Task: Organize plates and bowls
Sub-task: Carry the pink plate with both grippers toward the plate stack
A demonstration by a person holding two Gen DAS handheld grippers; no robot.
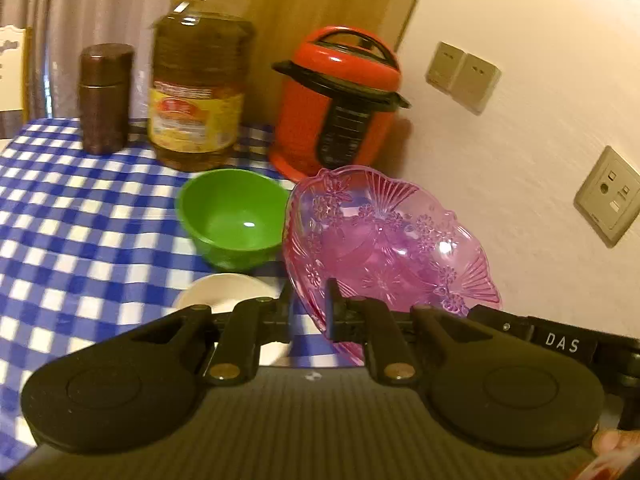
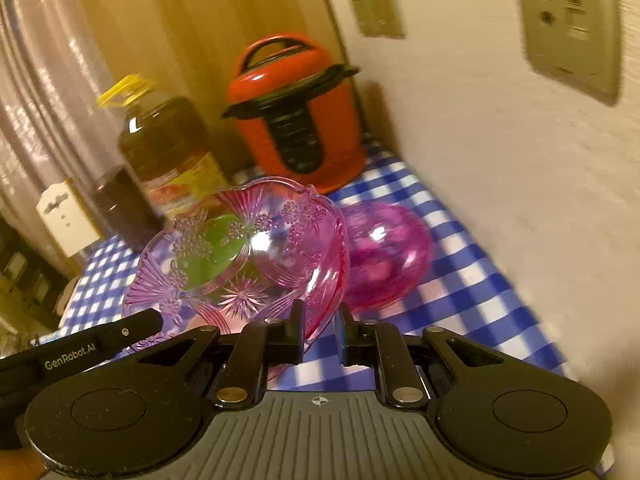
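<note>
A clear pink flower-patterned plate is held tilted above the checked table. My left gripper is shut on its near-left rim. My right gripper is shut on the same plate at its near-right rim. A green bowl stands on the table left of the plate. A white bowl sits just in front of it, partly hidden by my left gripper. A round pink bowl stands on the cloth behind the plate, in the right wrist view.
A red pressure cooker, a big oil bottle and a brown canister stand at the back of the blue-checked table. The wall with sockets runs close on the right.
</note>
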